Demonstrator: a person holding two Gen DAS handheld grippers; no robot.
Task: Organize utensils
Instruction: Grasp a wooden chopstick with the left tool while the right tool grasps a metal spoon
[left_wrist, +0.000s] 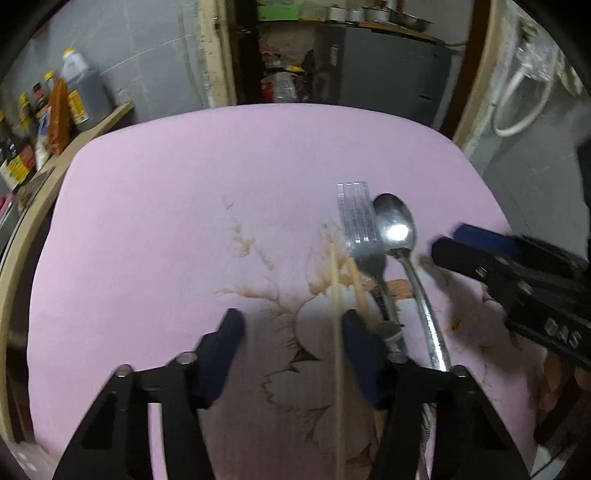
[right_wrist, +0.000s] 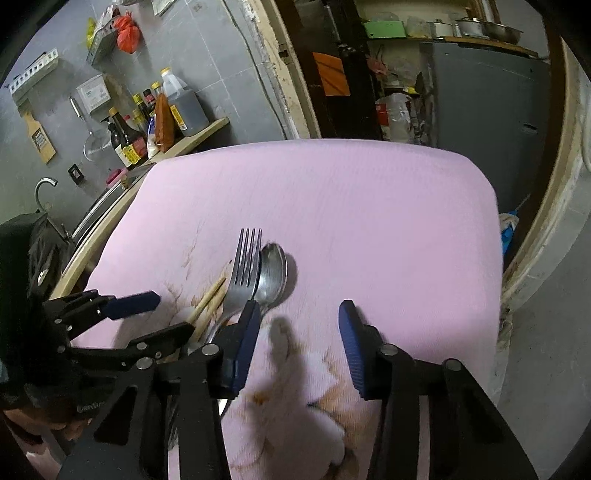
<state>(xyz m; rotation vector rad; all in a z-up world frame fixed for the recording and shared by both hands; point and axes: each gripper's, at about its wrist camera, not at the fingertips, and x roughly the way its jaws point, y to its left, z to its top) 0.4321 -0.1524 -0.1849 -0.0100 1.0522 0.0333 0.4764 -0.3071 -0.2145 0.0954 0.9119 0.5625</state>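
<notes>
- Currently the fork (left_wrist: 360, 221), spoon (left_wrist: 395, 225) and chopsticks (left_wrist: 338, 314) lie bunched together on the pink cloth (left_wrist: 184, 221) over the worktop, heads pointing away from both cameras.
- Fork and spoon sit side by side, touching or nearly so; spoon on the right, bowl up.
- Chopsticks lie just left of the fork, their far tips near the fork's neck.
- Left gripper (left_wrist: 291, 343): jaws part open, not clamped on anything. One chopstick runs up between them, close to the right finger; can't tell if it touches. The other chopstick crosses by that finger's tip.
- Right gripper (right_wrist: 299, 332): jaws part open, only bare cloth between them. Its left finger (right_wrist: 245, 332) sits over the fork and spoon necks; contact unclear.
- The two grippers are close, flanking the utensil handles.
- Bottles (right_wrist: 147, 122) stand on a shelf by the grey tiled wall, well apart from the utensils.
</notes>
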